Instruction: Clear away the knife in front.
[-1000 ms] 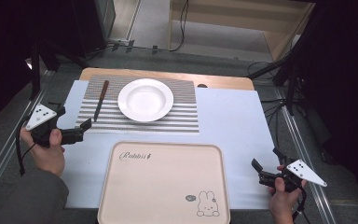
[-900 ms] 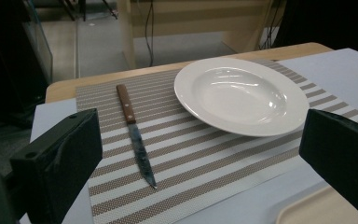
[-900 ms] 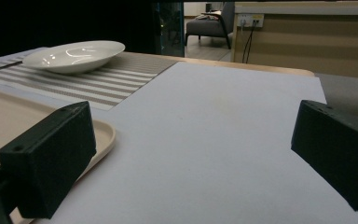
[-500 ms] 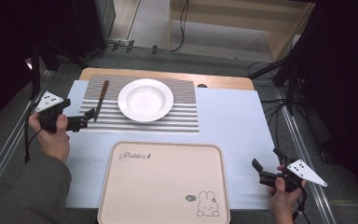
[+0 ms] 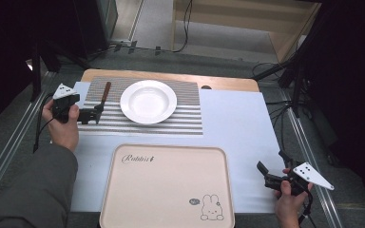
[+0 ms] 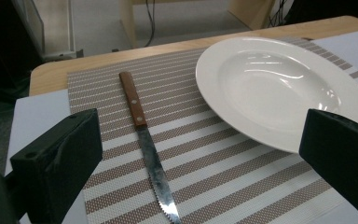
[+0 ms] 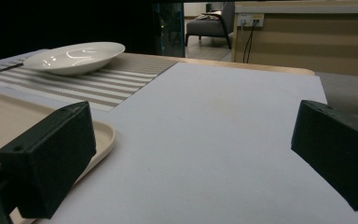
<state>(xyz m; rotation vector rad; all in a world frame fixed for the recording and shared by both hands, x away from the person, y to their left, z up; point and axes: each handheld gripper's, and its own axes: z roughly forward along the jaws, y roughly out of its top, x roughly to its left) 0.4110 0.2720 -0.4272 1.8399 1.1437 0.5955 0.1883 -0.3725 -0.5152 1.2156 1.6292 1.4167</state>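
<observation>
1. Nothing is held yet: the left hand-held gripper hangs with its jaws spread wide and empty, over the near left edge of the striped placemat.
2. Its target looks to be the knife, which lies flat on the placemat just left of the white plate, wooden handle pointing away from the person and serrated blade toward the left hand-held gripper. In the left gripper view the blade runs down between the two jaws, untouched.
3. One judgement follows: the approach is nearly complete, while the closing, the lift and any placing are all left to do.
4. Across the surface, the right hand-held gripper sits low at the near right corner, jaws also wide apart and empty, just beside the empty beige tray.
</observation>
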